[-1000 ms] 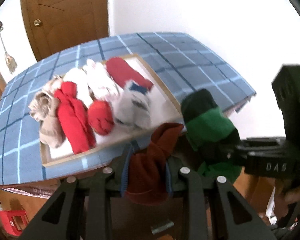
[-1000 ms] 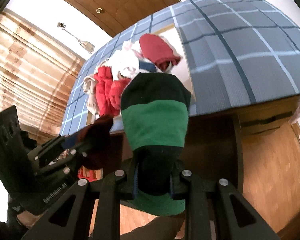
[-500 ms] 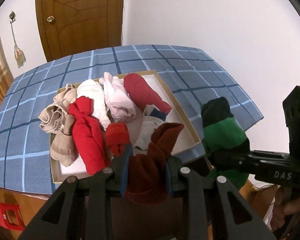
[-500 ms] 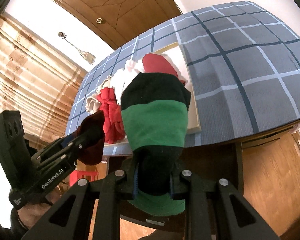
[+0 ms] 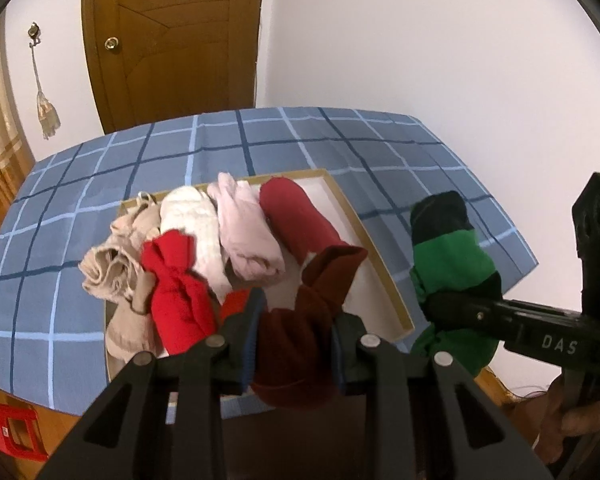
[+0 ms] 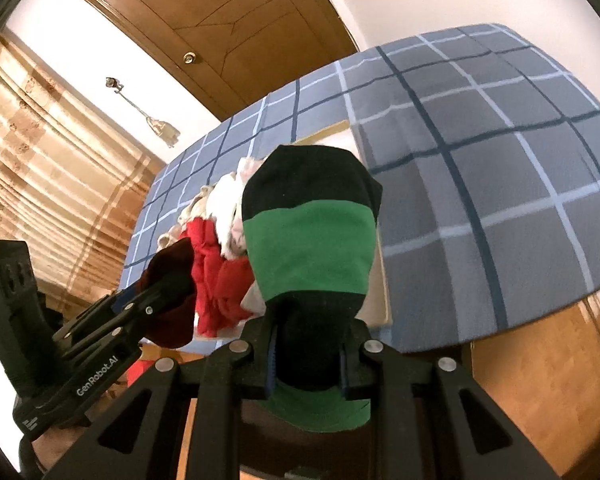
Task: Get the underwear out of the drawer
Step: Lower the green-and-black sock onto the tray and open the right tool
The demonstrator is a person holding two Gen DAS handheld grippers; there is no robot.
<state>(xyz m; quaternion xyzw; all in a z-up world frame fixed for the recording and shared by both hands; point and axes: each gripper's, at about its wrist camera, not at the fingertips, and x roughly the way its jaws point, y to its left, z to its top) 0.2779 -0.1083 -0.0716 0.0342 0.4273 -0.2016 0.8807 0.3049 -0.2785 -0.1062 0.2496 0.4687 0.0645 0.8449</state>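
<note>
In the drawer [image 5: 384, 276], rolled underwear [image 5: 252, 236]: red, maroon, white, pink, beige.

Table w/ blue plaid cloth [image 5: 260, 148] carries shallow drawer [image 5: 384, 280] (rolled garments inside).

My right gripper [image 6: 308, 354] clamps green/black underwear [image 6: 310, 248] above checked tablecloth [image 6: 480, 184]. Left gripper [image 6: 168, 288], at left, pinches a dark-red piece [image 6: 172, 264] beside the drawer [image 6: 385, 288] w/ red & white bundles.

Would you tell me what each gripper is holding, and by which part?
Left gripper clamps the dark red roll around its middle; right gripper clamps the green-and-black roll near its lower end.
</note>
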